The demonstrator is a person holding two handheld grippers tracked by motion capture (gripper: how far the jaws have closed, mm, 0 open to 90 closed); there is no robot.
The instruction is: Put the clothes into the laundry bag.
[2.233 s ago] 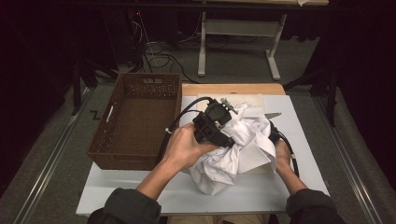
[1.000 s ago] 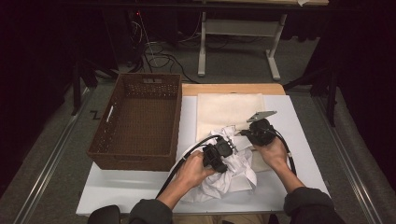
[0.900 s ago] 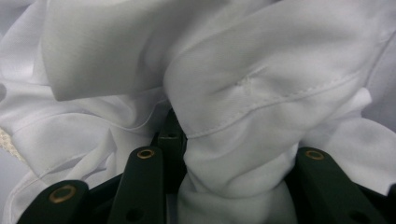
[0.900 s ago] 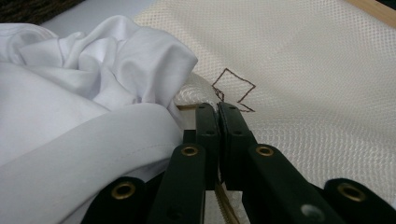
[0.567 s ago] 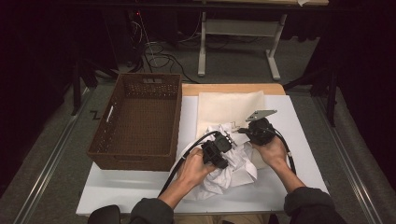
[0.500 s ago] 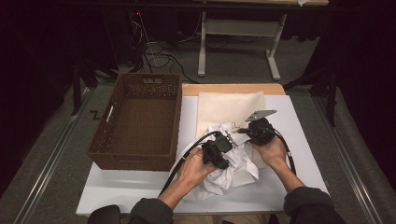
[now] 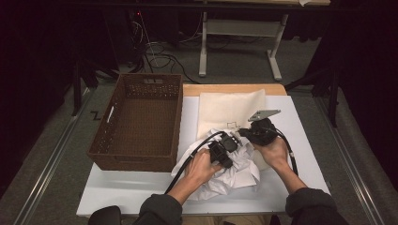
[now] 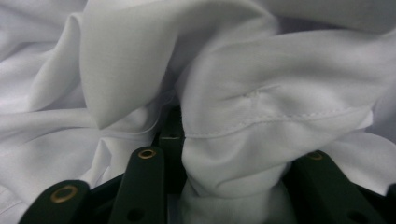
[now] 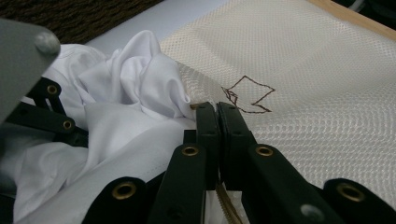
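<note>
White cloth (image 7: 234, 171) bunched between both tongs-holding hands.

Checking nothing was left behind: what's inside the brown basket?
The wicker basket looks empty: only its woven floor shows. The strip behind its near wall is hidden.

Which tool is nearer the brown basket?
Left. The left tool sits on the white cloth, a short gap right of the basket. The right tool lies farther right, at the mesh bag's near edge.
</note>
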